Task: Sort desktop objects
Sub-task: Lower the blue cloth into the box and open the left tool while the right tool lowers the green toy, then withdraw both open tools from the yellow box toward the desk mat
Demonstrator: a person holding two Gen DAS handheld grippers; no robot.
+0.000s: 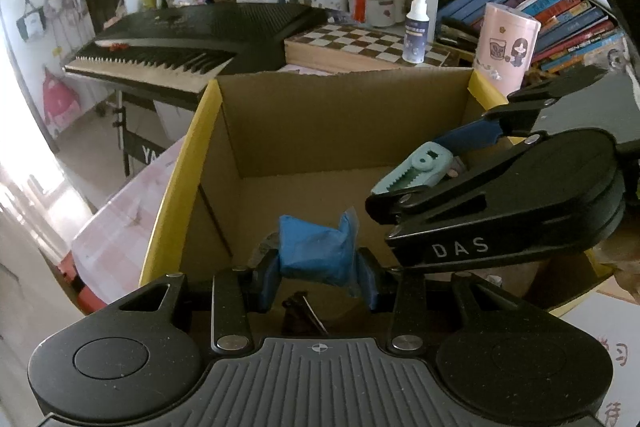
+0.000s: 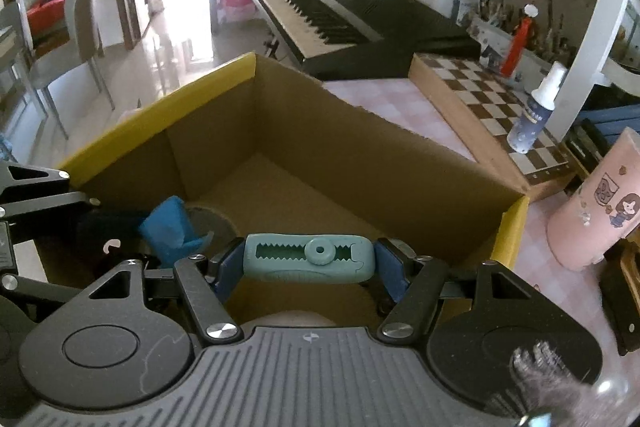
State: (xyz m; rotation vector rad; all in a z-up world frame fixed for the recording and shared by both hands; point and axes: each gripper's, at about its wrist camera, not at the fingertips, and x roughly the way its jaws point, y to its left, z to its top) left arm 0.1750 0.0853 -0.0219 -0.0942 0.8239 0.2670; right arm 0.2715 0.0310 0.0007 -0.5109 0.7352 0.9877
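Observation:
An open cardboard box (image 1: 224, 131) with yellow-taped rims sits on the pink desk; it also shows in the right wrist view (image 2: 360, 155). My left gripper (image 1: 318, 273) is shut on a crumpled blue packet (image 1: 316, 251) and holds it over the box's near side. My right gripper (image 2: 310, 265) is shut on a teal toothed plastic tool (image 2: 310, 259) and holds it over the box too. In the left wrist view the right gripper comes in from the right, with the teal tool (image 1: 420, 169) at its tip. The blue packet (image 2: 170, 227) shows at the left in the right wrist view.
A chessboard (image 1: 360, 45) with a white spray bottle (image 1: 416, 27) on it lies behind the box. A pink cylinder can (image 1: 506, 45) stands at the box's right corner. A black keyboard (image 1: 192, 35) stands at the back left. Books (image 1: 560, 15) and brush pots fill the shelves.

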